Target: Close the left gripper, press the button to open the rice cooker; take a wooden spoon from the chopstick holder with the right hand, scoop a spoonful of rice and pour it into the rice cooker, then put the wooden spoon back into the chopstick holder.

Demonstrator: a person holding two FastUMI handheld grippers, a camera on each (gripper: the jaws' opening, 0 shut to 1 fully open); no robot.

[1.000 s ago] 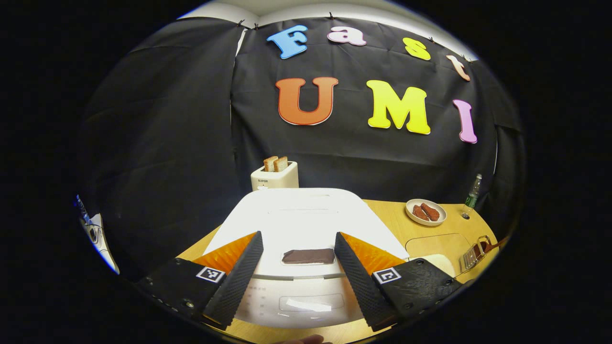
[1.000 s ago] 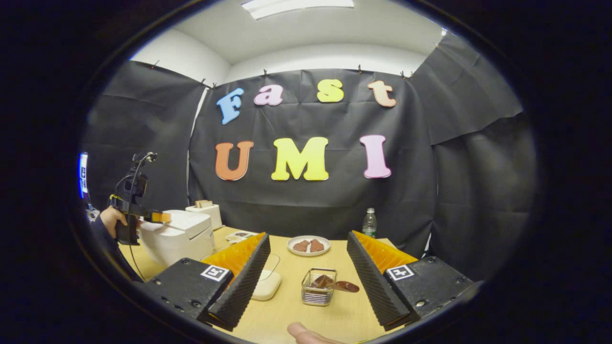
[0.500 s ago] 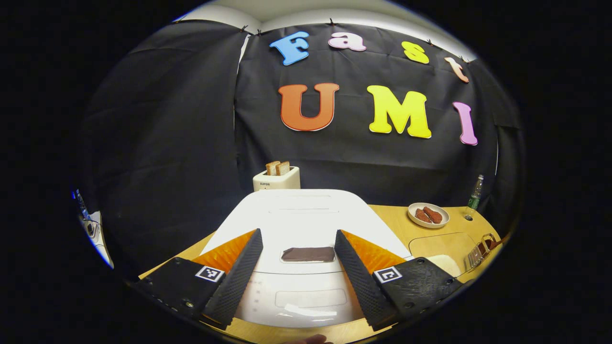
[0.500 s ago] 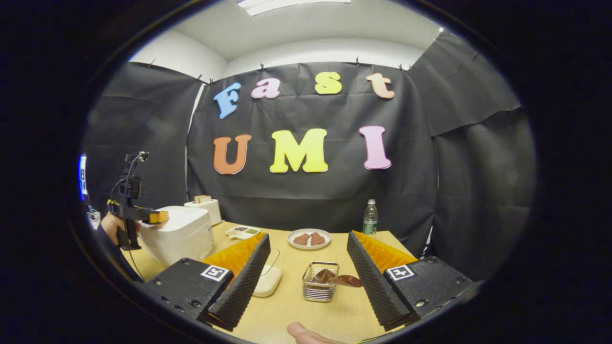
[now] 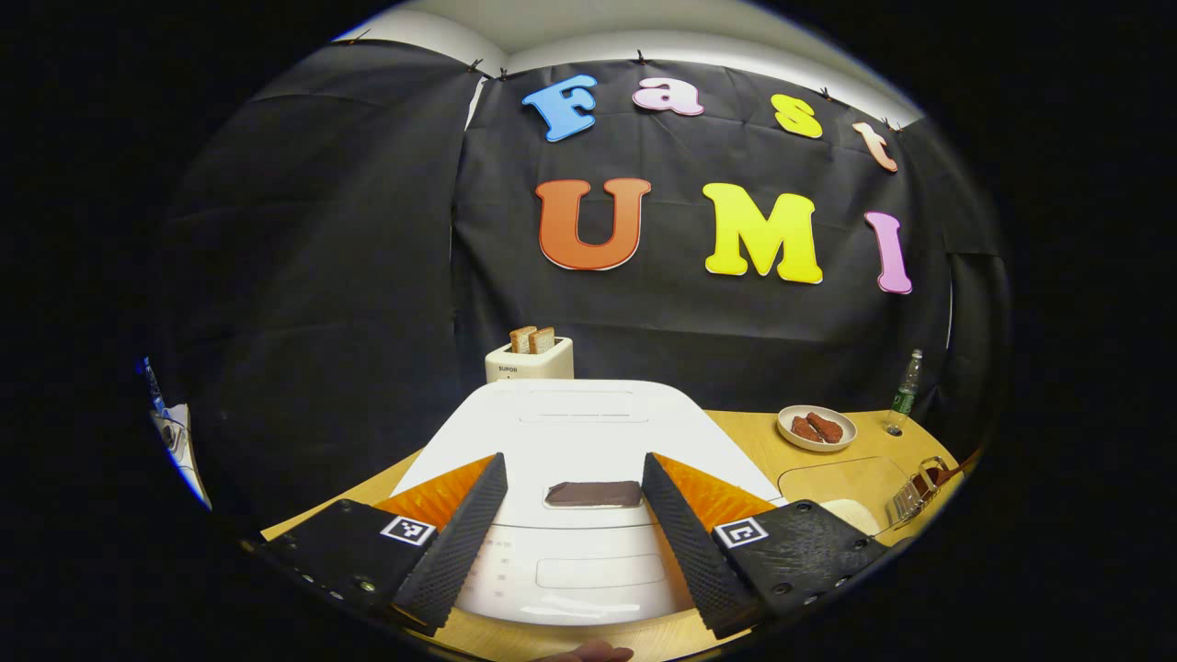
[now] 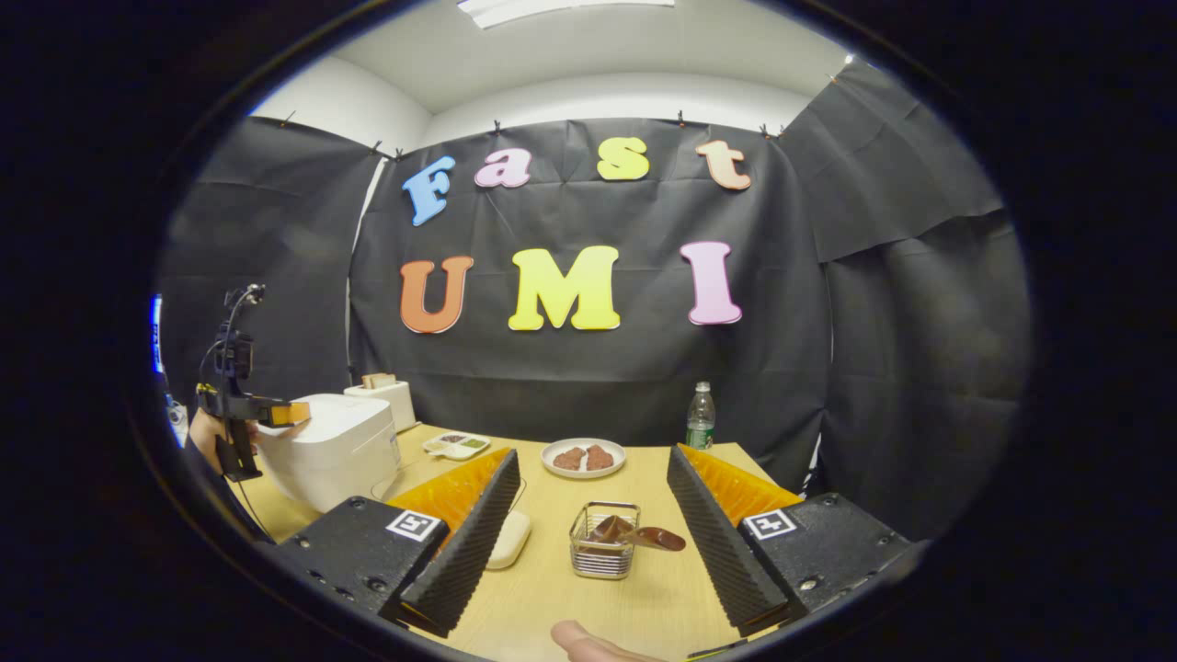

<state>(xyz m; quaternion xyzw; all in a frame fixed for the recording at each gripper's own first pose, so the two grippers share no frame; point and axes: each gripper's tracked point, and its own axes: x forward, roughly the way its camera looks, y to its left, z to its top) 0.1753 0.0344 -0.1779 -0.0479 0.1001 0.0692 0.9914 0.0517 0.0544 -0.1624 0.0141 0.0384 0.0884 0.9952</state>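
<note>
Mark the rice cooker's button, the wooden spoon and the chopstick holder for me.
button (image 5: 593, 494), left gripper view, middle of the dark bar on the lid's front.
wooden spoon (image 6: 664, 539), right gripper view, its bowl, past the rim.
chopstick holder (image 6: 599, 562), right gripper view, front wire wall.

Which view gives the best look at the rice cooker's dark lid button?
The left gripper view: the dark button sits close up on the closed rice cooker, centred between the open left gripper fingers. In the right gripper view the rice cooker is small and far to the side; its button cannot be made out.
</note>
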